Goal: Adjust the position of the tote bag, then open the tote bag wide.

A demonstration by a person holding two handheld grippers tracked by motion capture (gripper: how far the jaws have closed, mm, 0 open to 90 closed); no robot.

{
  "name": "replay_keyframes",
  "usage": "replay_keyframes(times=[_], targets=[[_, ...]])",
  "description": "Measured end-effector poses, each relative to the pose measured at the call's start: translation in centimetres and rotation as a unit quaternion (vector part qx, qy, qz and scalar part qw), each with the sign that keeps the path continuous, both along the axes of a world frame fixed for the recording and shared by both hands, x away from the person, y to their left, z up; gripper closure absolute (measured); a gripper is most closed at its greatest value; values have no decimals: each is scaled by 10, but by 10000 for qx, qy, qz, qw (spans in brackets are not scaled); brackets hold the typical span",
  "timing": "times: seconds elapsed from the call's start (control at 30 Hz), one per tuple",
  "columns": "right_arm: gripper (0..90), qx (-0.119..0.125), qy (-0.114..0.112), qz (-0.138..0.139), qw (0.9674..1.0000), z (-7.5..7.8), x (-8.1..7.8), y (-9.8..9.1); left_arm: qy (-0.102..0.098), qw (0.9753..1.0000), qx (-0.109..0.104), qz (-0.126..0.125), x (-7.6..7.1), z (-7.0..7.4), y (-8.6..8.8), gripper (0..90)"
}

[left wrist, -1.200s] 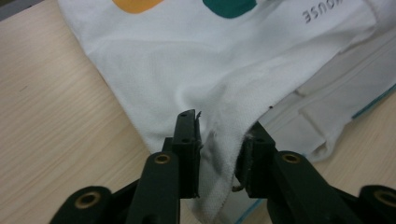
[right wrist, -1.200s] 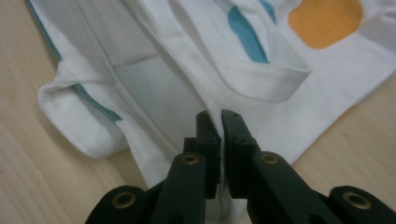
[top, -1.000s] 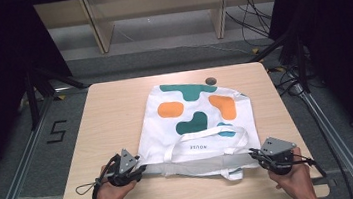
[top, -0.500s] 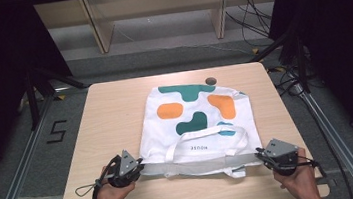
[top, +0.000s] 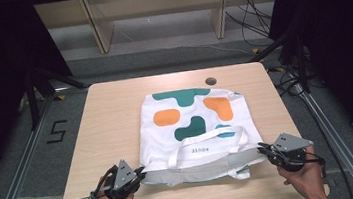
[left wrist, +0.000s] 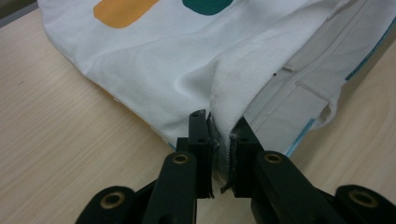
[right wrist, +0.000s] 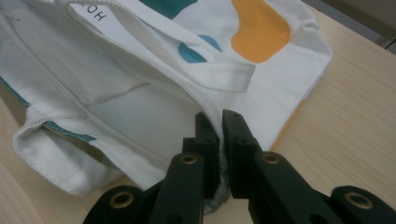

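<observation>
Tote (top: 192, 123): lying mid-table (top: 110, 112). I am clamping its near corners, left gripper (left wrist: 223, 130) just closing, right gripper (right wrist: 220, 122) clenched on fabric. Risk: uneven lifting, thin bite slipping.

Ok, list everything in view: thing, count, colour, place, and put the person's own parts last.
tote bag: one, white with teal and orange blobs, flat at the table's middle, opening toward the person.
handles: two, white, lying across the bag's near end.
table: one, light wood, centre.
round hole: one, dark, at the table's far edge.
shelving: one, pale wood, beyond the table.
cables: several, black, on the floor at far right.
left gripper: one, black, shut on the bag's near left corner.
right gripper: one, black, shut on the near right corner.
</observation>
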State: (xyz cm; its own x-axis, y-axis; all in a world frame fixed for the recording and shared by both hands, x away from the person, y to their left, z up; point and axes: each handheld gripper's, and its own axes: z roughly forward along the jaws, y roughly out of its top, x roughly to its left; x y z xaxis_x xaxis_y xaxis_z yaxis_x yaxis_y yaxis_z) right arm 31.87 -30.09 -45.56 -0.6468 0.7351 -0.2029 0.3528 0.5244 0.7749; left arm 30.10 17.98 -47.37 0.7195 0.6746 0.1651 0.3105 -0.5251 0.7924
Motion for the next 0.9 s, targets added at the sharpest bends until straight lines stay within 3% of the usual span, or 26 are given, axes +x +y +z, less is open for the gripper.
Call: replay_keyframes(times=[0.03,0.1,0.17,0.2,0.23,0.27,0.37,0.4,0.43,0.53,0.57,0.63,0.67,0.73,0.8,0.83,0.9], targets=[[859,21,-44,22,10000,1,0,-1,-36,10000,-66,0,-1,1,0,820],[859,41,-79,60,9999,2,0,-3,-98,9999,2,-19,-4,5,-2,822],[859,73,-88,51,9999,1,0,-3,-76,9999,-77,-69,-5,7,-3,822],[859,71,-95,69,9999,1,0,-5,-86,9997,-226,-13,-6,8,-4,824],[859,149,-41,22,9999,1,-1,-5,-117,9998,-155,-42,-5,11,-3,828],[859,125,-121,75,9998,2,0,-7,-161,9996,-226,-11,-6,12,-4,833],[859,228,-74,20,9997,2,-1,-7,-236,9993,-282,-53,-5,15,-3,840],[859,231,-62,11,9997,2,0,-7,-267,9995,-90,-116,-5,17,-2,842],[859,203,-75,29,9998,2,0,-7,-128,9997,-221,10,-8,15,-3,842],[860,188,-138,94,9997,4,1,-7,-215,9995,-242,-37,-7,14,-3,848],[860,215,-147,102,9996,4,1,-7,-257,9996,-37,-149,-7,16,-1,850],[863,240,-161,100,9995,7,1,-7,-232,9994,-261,-42,-8,16,-3,853],[864,235,-192,109,9995,9,2,-7,-240,9995,-194,-58,-8,18,-1,854],[866,247,-163,71,9995,15,1,-5,-145,9990,-417,-105,-6,21,0,854],[867,237,-250,152,9993,22,5,-5,-179,9990,-380,-119,-2,26,3,857],[867,278,-295,165,9990,26,6,-5,-207,9984,-530,-76,-1,29,3,859],[869,318,-377,267,9984,37,10,-4,-281,9978,-580,-131,2,38,7,861]])
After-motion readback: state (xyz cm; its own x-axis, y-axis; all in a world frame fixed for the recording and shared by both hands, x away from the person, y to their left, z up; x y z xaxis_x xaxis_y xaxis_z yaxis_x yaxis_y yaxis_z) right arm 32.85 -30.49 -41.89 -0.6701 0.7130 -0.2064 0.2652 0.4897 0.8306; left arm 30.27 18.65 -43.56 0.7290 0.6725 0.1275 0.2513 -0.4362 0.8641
